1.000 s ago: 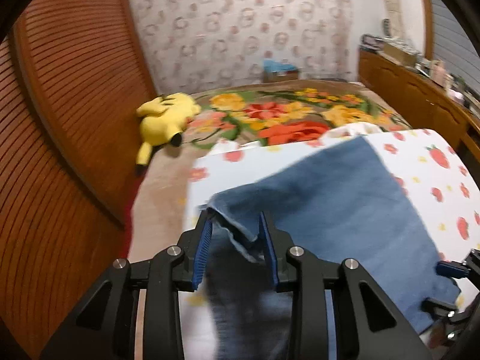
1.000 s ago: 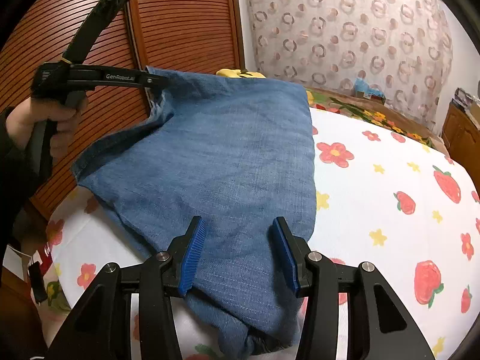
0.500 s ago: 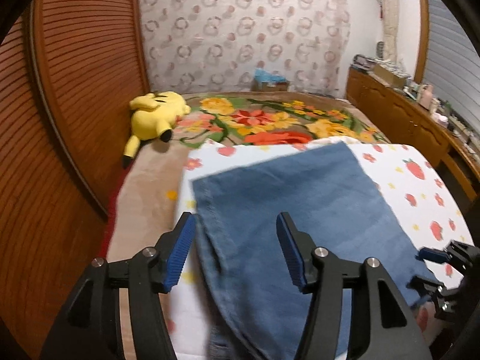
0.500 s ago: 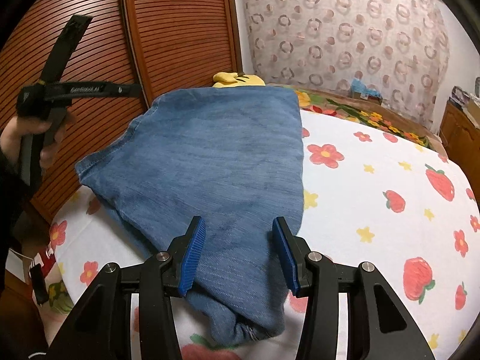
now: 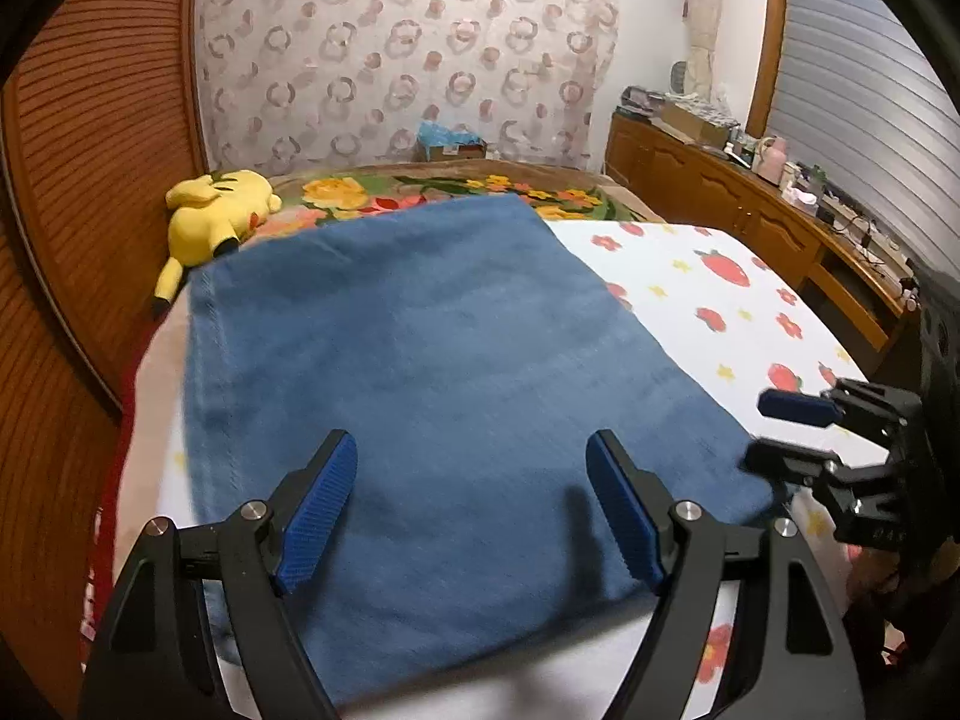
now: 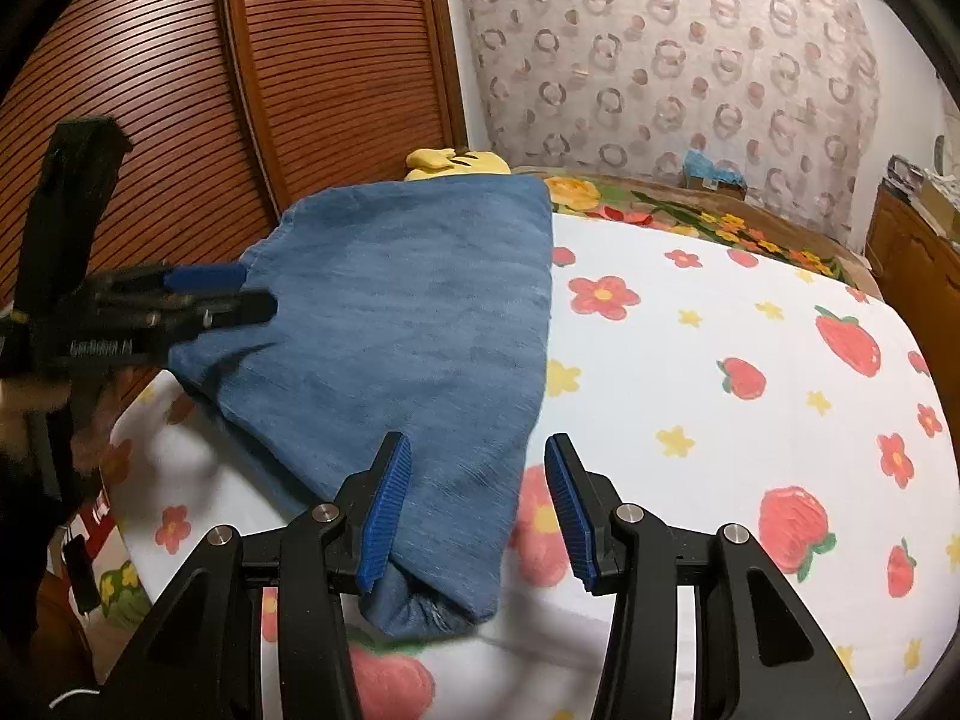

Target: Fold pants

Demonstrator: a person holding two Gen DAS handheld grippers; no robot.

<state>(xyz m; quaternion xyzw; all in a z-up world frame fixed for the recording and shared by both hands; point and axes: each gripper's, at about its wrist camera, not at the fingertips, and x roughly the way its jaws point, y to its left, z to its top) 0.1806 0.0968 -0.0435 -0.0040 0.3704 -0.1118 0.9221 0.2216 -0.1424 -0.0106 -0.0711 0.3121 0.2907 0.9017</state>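
One pair of blue denim pants [image 5: 420, 372] lies folded flat on the bed [image 6: 750, 312], on a white sheet printed with strawberries and flowers. It covers the side of the sheet nearest the brown slatted doors [image 6: 180, 90], with one bunched end hanging toward the near edge between the right tool's fingers.

There are two tools. The left tool [image 5: 471, 504] hovers over the near part of the pants with its jaws wide apart; they have just been opening, and nothing is pinched between the blue pads, the cloth lying flat below them. In the right wrist view this same tool is a blurred dark shape at the pants' left edge, with a person's hand on its handle. The right tool [image 6: 477, 504] has its jaws partly apart and grips nothing: the left pad sits over the narrow end of the pants, the right pad over bare sheet.

One yellow plush toy [image 5: 213, 219] lies at the far left of the bed, just beyond the pants and partly hidden by them in the right wrist view. A flowered blanket [image 5: 420, 195] covers the far end of the bed. One blue-topped box [image 5: 450, 141] stands against the ring-patterned curtain [image 5: 408, 54]. A wooden cabinet [image 5: 750, 210] cluttered with small things runs along the right wall.
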